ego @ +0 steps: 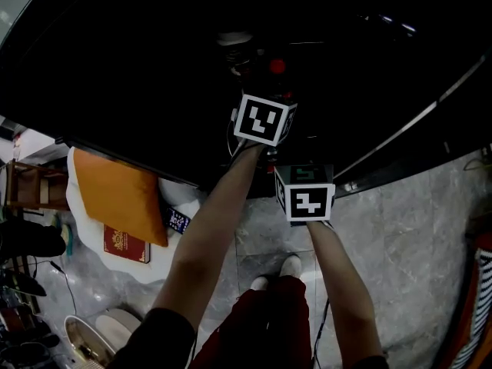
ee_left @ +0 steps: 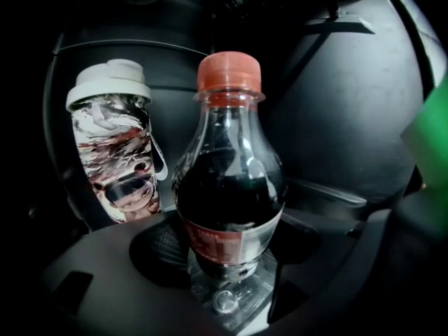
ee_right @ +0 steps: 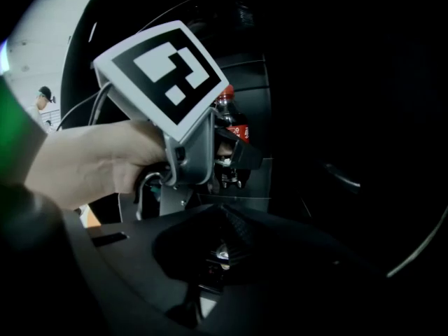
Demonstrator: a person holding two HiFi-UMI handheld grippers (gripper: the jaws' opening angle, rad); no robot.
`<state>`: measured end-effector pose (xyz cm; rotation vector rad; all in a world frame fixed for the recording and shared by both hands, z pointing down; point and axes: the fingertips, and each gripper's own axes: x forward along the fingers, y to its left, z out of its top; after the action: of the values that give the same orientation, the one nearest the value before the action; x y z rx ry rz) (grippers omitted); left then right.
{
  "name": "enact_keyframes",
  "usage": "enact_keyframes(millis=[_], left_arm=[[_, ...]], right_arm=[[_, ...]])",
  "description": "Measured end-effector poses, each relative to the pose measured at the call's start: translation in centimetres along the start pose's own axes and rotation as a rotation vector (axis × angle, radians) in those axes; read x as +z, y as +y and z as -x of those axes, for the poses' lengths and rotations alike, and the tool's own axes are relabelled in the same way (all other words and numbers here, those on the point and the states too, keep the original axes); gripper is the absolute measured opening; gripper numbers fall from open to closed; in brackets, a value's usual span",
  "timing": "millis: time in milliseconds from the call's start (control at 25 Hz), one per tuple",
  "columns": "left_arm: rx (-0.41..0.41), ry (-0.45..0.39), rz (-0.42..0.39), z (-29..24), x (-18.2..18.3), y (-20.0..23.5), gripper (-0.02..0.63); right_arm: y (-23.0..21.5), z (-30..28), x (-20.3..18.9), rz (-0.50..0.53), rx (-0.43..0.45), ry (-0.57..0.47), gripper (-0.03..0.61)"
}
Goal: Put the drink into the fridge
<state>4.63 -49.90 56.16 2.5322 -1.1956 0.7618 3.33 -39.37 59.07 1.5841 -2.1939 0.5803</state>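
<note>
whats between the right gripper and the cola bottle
The left gripper, shut on the cola bottle, with its marker cube and the hand holding it. The right gripper view shows this.

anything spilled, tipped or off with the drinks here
Nothing stands out. The cola bottle is upright in the left gripper, with its red cap on and no spill visible. The lidded cup to its left also stands upright, lid seated.
</note>
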Motion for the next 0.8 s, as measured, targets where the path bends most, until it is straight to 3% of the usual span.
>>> enact_keyframes(millis=[400,800], left_arm=[[0.030,-0.011,0.010,-2.0,1.1,1.8,0.319],[0.048,-0.015,0.028,-3.9,2.1,3.1,0.319]], right_arm=[[-0.2,-0.9,0.6,-0.025,0.021,-0.001,0.018],[0.1,-1.4,1.5,0.024,0.053,-0.009,0.018]])
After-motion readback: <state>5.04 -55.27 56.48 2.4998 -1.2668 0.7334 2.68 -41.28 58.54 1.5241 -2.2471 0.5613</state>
